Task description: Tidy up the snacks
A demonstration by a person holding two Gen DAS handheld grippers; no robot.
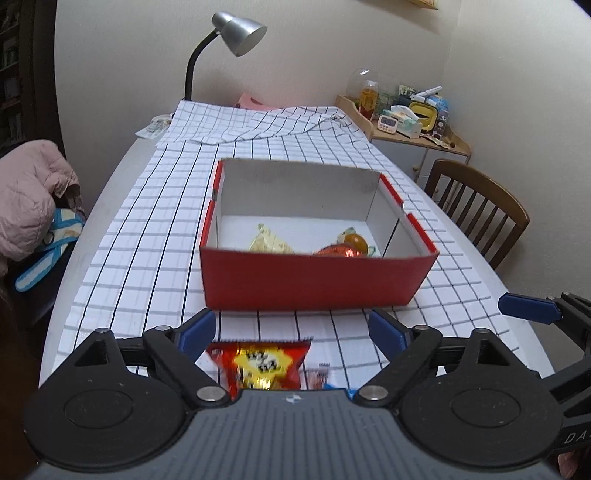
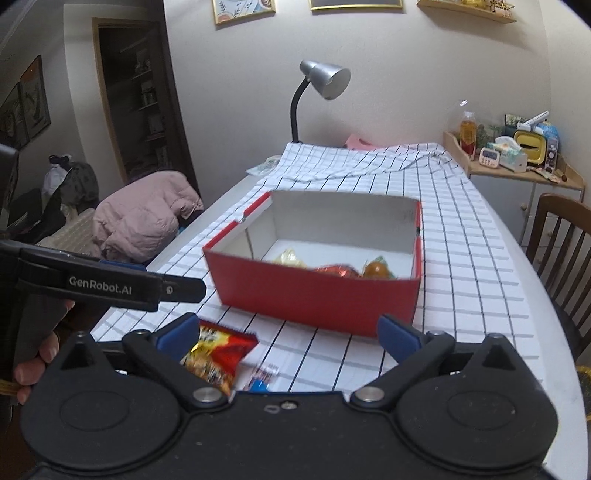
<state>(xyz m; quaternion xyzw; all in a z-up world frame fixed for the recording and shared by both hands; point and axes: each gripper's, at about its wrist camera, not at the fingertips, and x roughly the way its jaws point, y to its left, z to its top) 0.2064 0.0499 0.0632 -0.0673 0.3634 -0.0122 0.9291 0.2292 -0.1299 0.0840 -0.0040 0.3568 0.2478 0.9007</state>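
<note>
A red box [image 1: 314, 280] [image 2: 314, 291] with a white inside stands on the checked cloth. In it lie a pale yellow packet [image 1: 267, 242], a red foil snack [image 1: 336, 251] and an orange wrapped snack [image 1: 356, 240]. In front of the box a red and yellow snack packet [image 1: 258, 365] [image 2: 221, 354] lies on the cloth, with a small blue and red packet [image 1: 319, 376] [image 2: 262, 378] beside it. My left gripper [image 1: 291, 328] is open above the red and yellow packet and holds nothing. My right gripper [image 2: 288, 332] is open just to its right, also holding nothing.
A silver desk lamp [image 1: 236, 33] stands at the table's far end past a bunched fold of cloth [image 1: 258, 122]. A wooden chair [image 1: 476, 206] is on the right. A pink jacket [image 1: 29, 192] lies on the left. A cluttered side cabinet [image 1: 406, 125] fills the far right corner.
</note>
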